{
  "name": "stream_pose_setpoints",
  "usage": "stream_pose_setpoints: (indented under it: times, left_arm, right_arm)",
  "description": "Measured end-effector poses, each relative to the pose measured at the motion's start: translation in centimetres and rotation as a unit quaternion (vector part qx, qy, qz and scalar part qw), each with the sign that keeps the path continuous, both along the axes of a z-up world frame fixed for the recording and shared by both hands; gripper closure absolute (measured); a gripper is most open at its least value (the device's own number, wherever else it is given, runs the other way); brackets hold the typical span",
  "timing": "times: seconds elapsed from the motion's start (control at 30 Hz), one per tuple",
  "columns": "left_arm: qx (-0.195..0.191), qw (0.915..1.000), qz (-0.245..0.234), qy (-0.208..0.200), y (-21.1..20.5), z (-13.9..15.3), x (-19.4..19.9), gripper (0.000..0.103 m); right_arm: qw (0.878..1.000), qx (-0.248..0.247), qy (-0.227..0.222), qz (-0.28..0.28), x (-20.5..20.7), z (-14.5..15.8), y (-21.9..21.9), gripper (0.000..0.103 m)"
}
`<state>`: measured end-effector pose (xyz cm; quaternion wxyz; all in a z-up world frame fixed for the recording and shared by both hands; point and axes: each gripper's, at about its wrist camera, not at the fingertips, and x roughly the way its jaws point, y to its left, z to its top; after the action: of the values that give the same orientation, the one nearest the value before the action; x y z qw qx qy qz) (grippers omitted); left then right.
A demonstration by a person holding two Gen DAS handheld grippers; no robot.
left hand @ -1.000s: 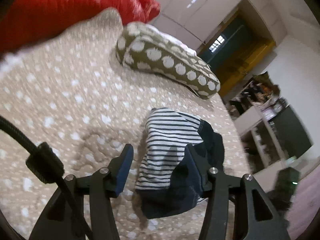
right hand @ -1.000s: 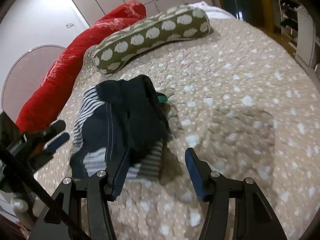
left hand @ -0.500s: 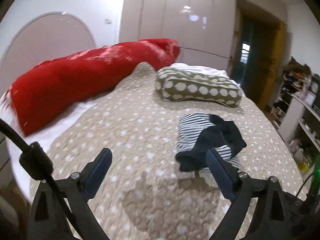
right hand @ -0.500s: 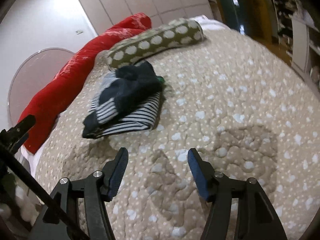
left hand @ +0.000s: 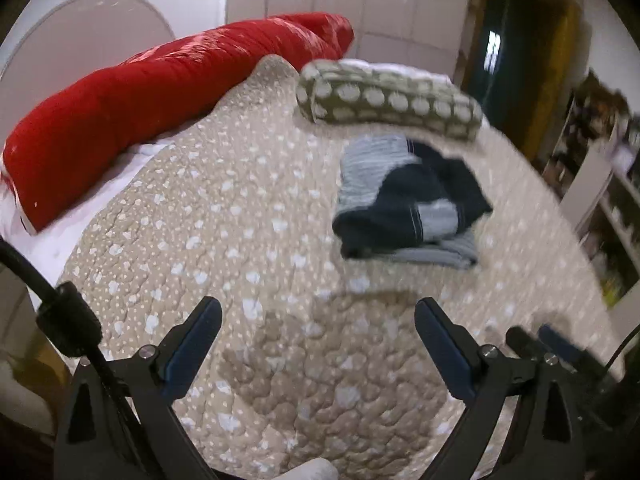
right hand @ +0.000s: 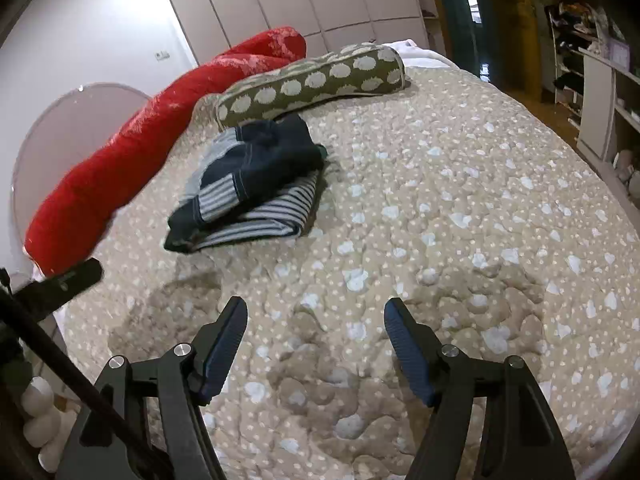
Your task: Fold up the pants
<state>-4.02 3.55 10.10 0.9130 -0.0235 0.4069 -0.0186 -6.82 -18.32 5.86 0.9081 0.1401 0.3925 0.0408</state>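
Folded pants (right hand: 248, 184), navy denim with grey-and-white striped panels, lie in a compact bundle on a beige quilted bedspread (right hand: 460, 208) dotted with white. The bundle sits just in front of an olive bolster pillow with pale spots (right hand: 312, 80). A long red cushion (right hand: 160, 128) runs behind it along the head of the bed.

Both hand-held grippers hang over bare quilt, well apart from the pants. The left gripper (left hand: 318, 340) has jaws spread wide with nothing between them. They have just been opening. The right gripper (right hand: 316, 336) is also spread, a little narrower, with only quilt between its blue pads (right hand: 404, 344). Its jaws have just been opening too. In the left wrist view the pants (left hand: 408, 200) appear up and to the right, blurred.

Judging from how things lie, the folding looks close to done, and this is the let-go step. One dark layer sits slightly askew on top of the striped one. The next move probably calls for either a small tidy of that top layer or simply leaving the bundle alone.
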Motion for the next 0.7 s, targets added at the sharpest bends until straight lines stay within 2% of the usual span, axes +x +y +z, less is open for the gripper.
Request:
stream_pose_setpoints:
  times: [0.07,0.2,0.33,0.7]
  left_arm:
    - [0.012,0.9999,-0.008,0.008,-0.7,-0.6,0.0,0.006]
    - [0.002,0.9994,-0.015,0.031,-0.9,-1.7,0.2,0.006]
    - [-0.002,0.999,-0.011,0.043,-0.7,-2.4,0.4,0.007]
    - [-0.015,0.9965,-0.026,0.078,-1.2,-4.1,0.5,0.007]
  right_arm:
    - [1.0,-0.01,0.007,-0.004,0.1,-0.4,0.0,0.027]
    - [1.0,-0.018,0.021,-0.009,0.3,-1.3,0.0,0.027]
    - [0.999,-0.042,0.017,-0.006,0.3,-1.3,0.7,0.026]
    - [0.998,-0.06,0.01,-0.029,0.3,-1.1,0.5,0.025]
